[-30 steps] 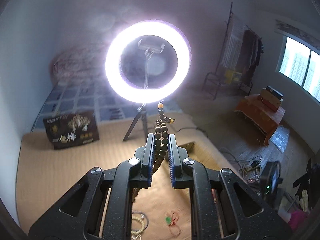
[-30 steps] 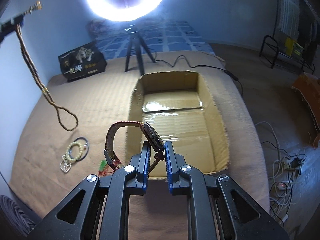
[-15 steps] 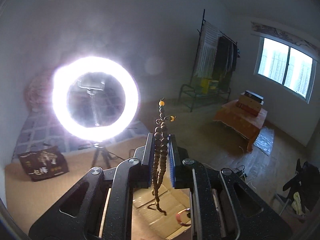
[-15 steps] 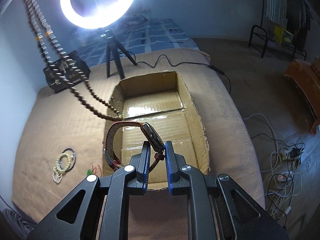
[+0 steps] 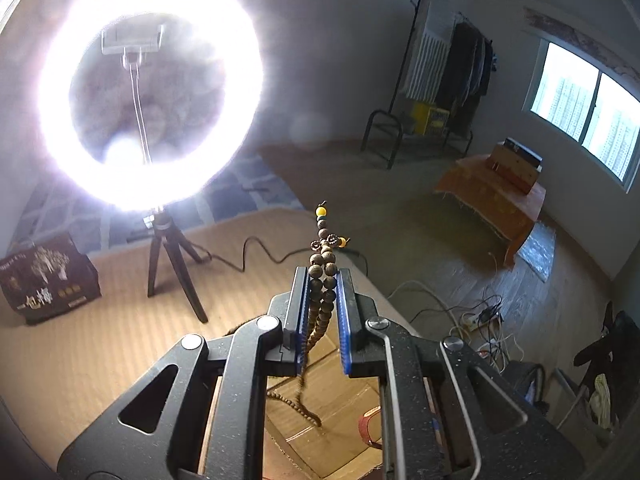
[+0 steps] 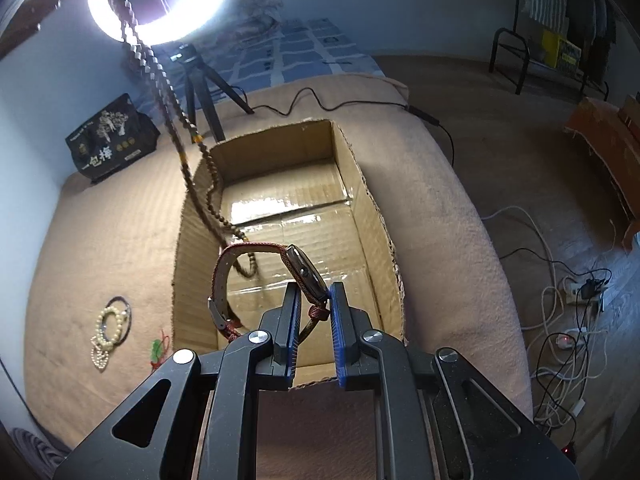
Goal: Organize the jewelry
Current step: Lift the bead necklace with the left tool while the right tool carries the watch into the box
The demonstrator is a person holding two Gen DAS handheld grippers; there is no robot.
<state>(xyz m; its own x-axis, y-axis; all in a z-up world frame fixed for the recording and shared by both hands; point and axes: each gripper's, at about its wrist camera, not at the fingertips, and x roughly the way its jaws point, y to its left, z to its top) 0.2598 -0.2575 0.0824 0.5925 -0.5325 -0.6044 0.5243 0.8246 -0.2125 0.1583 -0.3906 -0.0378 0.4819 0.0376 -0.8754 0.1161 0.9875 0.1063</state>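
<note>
My left gripper is shut on a long brown wooden bead necklace. Its loop hangs down into the open cardboard box. In the right wrist view the bead necklace drops from the upper left into the cardboard box, its lower end near the box floor. My right gripper is shut on a watch with a red woven strap and holds it above the box's near end. A pearl bracelet and a small green and red trinket lie on the tan blanket left of the box.
A bright ring light on a black tripod stands behind the box, its cable running right. A black printed box sits at the back left. Cables and a power strip lie on the floor to the right.
My left gripper has swung left and carried the bead necklace over the box, its loop now hanging lower inside. My right gripper has moved the watch forward over the box's near end.
</note>
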